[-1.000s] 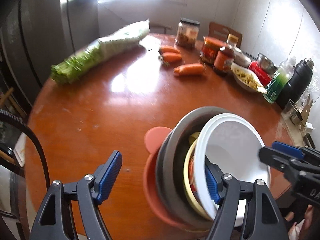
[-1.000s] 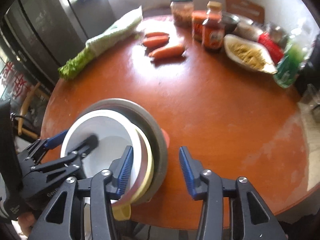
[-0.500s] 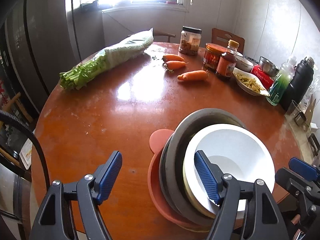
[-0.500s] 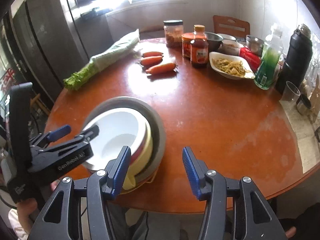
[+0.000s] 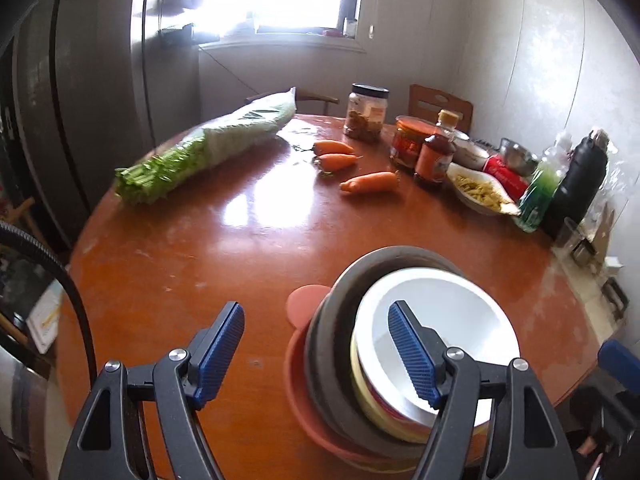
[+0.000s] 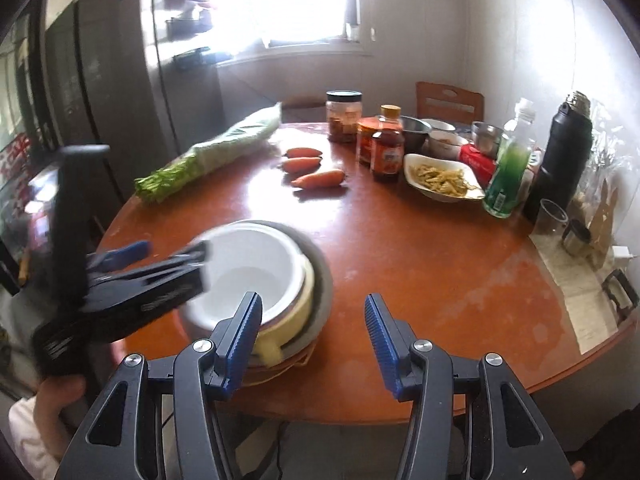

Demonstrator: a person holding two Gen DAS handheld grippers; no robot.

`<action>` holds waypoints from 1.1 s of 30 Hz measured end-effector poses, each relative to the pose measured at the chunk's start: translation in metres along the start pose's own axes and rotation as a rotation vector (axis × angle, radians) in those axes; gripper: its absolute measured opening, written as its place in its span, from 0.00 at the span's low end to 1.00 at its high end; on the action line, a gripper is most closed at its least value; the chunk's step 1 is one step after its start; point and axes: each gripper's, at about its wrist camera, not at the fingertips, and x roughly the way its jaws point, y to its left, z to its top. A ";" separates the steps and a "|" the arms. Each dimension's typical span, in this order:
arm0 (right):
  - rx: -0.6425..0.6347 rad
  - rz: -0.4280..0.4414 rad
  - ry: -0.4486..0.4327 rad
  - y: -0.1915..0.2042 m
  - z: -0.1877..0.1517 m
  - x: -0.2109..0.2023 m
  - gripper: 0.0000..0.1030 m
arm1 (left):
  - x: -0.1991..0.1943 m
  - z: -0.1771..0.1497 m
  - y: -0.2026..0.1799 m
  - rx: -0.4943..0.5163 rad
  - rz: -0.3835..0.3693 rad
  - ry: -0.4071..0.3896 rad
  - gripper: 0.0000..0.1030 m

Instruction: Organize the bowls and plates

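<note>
Stack of bowls and plates [image 5: 404, 344] sits at the worktop [image 5: 240, 248] edge, lower frame; a nudge could tip it. Left claw [image 5: 316, 352] gapes around the rim without pinching, and right claw [image 6: 312, 336], jaws just widened, holds nothing.

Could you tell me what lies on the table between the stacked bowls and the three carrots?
Only bare, glossy brown tabletop separates the stack from the carrots; both wrist views show it.

White bowl [image 5: 436, 320] in grey dish [image 5: 348, 292], orange-brown table [image 5: 240, 240], orange carrots [image 5: 370, 181].
</note>
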 end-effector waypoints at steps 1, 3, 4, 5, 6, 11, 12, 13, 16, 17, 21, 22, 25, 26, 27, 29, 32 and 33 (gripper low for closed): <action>0.001 0.008 -0.003 0.000 0.000 -0.001 0.54 | 0.001 0.000 0.000 -0.002 -0.008 -0.002 0.72; 0.004 0.031 -0.004 0.000 -0.001 -0.004 0.54 | -0.002 -0.001 0.001 0.002 0.014 -0.026 0.72; 0.010 0.029 -0.007 -0.001 -0.001 -0.006 0.54 | -0.007 -0.002 0.002 0.008 0.033 -0.047 0.72; 0.008 0.015 -0.009 -0.001 -0.001 -0.007 0.54 | -0.014 -0.004 0.002 0.019 0.059 -0.072 0.72; 0.001 0.000 -0.012 -0.001 -0.002 -0.009 0.54 | -0.018 -0.005 0.003 0.026 0.079 -0.084 0.72; 0.023 -0.041 -0.050 0.001 -0.012 -0.022 0.54 | -0.061 -0.026 0.005 0.053 0.143 -0.197 0.72; 0.024 -0.044 -0.053 0.003 -0.014 -0.023 0.54 | -0.069 -0.031 0.006 0.051 0.148 -0.201 0.72; 0.022 -0.045 -0.052 0.003 -0.016 -0.024 0.54 | -0.076 -0.036 0.006 0.047 0.148 -0.203 0.72; 0.024 -0.047 -0.049 0.008 -0.024 -0.024 0.54 | -0.091 -0.051 0.007 0.035 0.120 -0.197 0.72; 0.028 -0.043 -0.050 0.009 -0.026 -0.025 0.54 | -0.093 -0.053 0.007 0.032 0.112 -0.189 0.72; 0.035 -0.036 -0.056 0.016 -0.042 -0.028 0.54 | -0.102 -0.066 0.008 0.012 0.097 -0.189 0.72; 0.034 -0.033 -0.056 0.017 -0.045 -0.029 0.54 | -0.105 -0.070 0.009 0.008 0.104 -0.192 0.72; 0.038 -0.030 -0.057 0.020 -0.056 -0.032 0.55 | -0.109 -0.078 0.006 0.014 0.109 -0.183 0.72; 0.039 -0.033 -0.057 0.021 -0.059 -0.033 0.55 | -0.110 -0.080 0.005 0.019 0.104 -0.175 0.72; 0.037 -0.032 -0.053 0.022 -0.062 -0.033 0.55 | -0.110 -0.082 0.004 0.021 0.101 -0.168 0.72; 0.037 -0.023 -0.048 0.024 -0.066 -0.035 0.55 | -0.109 -0.085 0.002 0.022 0.095 -0.157 0.72; 0.037 -0.021 -0.049 0.025 -0.069 -0.037 0.55 | -0.107 -0.088 -0.002 0.027 0.093 -0.138 0.72; 0.036 -0.023 -0.050 0.024 -0.070 -0.037 0.55 | -0.106 -0.088 -0.004 0.031 0.094 -0.137 0.72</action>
